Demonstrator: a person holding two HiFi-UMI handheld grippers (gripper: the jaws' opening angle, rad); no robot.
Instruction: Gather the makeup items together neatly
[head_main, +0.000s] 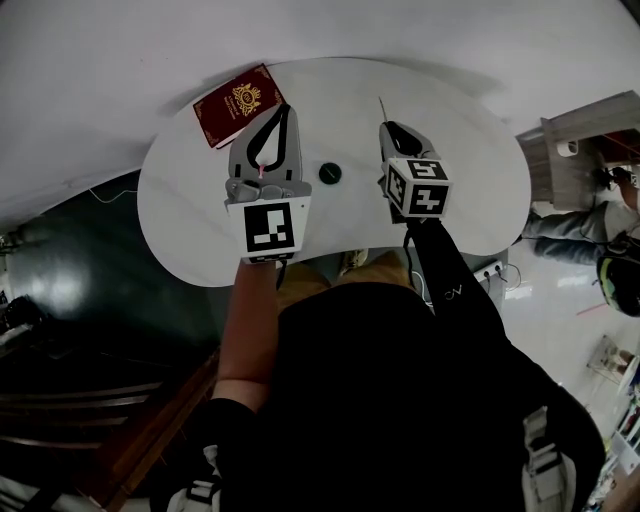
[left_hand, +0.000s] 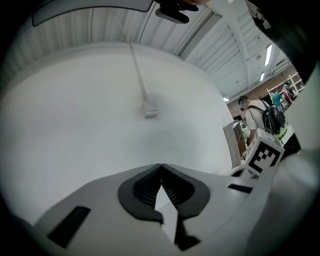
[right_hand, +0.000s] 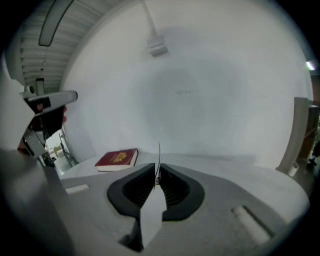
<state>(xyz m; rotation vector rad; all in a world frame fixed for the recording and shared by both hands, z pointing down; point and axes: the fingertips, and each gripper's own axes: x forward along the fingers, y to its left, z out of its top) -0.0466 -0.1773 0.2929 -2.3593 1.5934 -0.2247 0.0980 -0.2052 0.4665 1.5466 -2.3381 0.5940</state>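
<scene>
The right gripper (right_hand: 157, 172) pinches a thin stick (right_hand: 159, 152) (it pokes up) over the white table (head_main: 460, 200). The left gripper (left_hand: 161, 167) is closed.

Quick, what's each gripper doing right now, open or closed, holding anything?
Left gripper: closed, nothing between the jaws.
Right gripper: closed on a thin dark stick.

— What kind of place have we got here?
— Looks like a big shop hall. Off to the right of the left gripper (left_hand: 161, 166) there's a ribbed ceiling (left_hand: 220, 55) with strip lights (left_hand: 269, 52), stocked shelves (left_hand: 291, 86) and a person with a backpack (left_hand: 261, 119).
</scene>
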